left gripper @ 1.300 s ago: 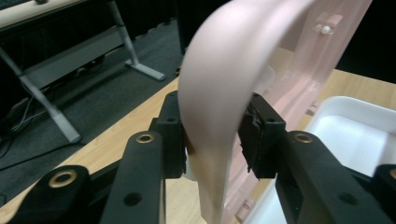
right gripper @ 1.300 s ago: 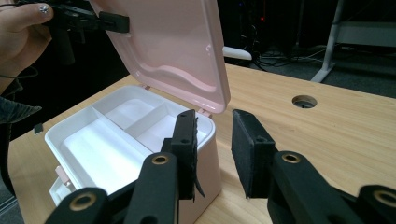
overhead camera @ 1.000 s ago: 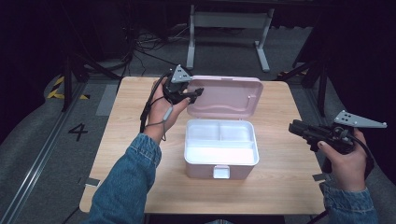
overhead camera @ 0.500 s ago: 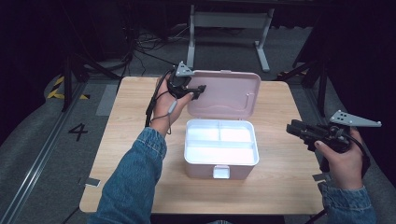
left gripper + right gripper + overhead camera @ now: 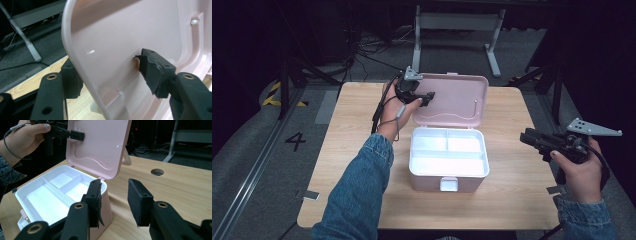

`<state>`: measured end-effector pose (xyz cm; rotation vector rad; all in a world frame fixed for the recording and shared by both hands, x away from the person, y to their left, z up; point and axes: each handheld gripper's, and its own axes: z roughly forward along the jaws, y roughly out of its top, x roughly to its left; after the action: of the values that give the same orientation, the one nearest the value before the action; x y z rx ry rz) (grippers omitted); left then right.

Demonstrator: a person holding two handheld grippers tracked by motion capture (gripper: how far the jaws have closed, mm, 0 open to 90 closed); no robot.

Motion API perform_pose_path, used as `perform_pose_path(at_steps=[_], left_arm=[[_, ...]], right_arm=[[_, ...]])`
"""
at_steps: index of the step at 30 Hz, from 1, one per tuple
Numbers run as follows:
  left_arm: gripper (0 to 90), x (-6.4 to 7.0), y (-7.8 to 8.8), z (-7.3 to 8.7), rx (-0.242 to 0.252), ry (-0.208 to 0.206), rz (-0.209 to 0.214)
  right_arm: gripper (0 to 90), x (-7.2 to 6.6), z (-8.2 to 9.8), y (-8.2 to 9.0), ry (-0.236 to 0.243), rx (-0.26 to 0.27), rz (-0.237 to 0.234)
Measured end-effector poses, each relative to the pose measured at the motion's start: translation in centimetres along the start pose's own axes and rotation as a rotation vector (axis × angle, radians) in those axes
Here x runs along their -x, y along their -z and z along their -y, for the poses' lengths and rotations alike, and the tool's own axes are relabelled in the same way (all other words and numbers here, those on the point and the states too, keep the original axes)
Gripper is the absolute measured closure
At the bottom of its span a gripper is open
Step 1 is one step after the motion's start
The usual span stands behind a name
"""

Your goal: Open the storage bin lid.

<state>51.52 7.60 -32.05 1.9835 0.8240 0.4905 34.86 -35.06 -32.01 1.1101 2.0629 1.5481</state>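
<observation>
Left gripper (image 5: pixel 428 96): you are straddling the left edge of the pink lid (image 5: pixel 457 100), one pad behind the panel and one in front of it. The jaws have just been opening, and the lid edge is between them. In the left gripper view the front pad (image 5: pixel 152 71) is barely at the inner face and the rear pad (image 5: pixel 71 80) is standing clear, so you are no longer pinching.

Lid: it is standing open and leaning back from its hinge, just beyond your left fingertips. Judging by its tilt, it is resting on its own; watch it as you draw away.

Doing the release well: keep widening until both pads are clear of the panel, then slide straight off the edge sideways, not forward, so that you are not dragging the lid shut or tipping the box.

Box (image 5: pixel 449 177): the white tray with its three bare compartments is sitting between your two grippers, below and nearer you than the left fingers. The latch (image 5: pixel 448 184) is facing you.

Right gripper (image 5: pixel 532 140): you are hovering it off to the right of the box, jaws spread with nothing between them. In the right gripper view its pads (image 5: pixel 140 202) are just short of the box's near corner, not touching it. If the box starts sliding, you are well placed to steady that wall.
</observation>
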Motion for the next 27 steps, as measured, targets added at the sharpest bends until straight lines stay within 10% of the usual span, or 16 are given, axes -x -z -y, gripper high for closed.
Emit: perform_pose_path(at_steps=[27], left_arm=[[29.3, -1.9, -4.0, 2.5, -0.158, 0.143, 0.046]], right_arm=[[63.6, 1.0, 0.5, -0.3, -0.026, -0.020, 0.003]])
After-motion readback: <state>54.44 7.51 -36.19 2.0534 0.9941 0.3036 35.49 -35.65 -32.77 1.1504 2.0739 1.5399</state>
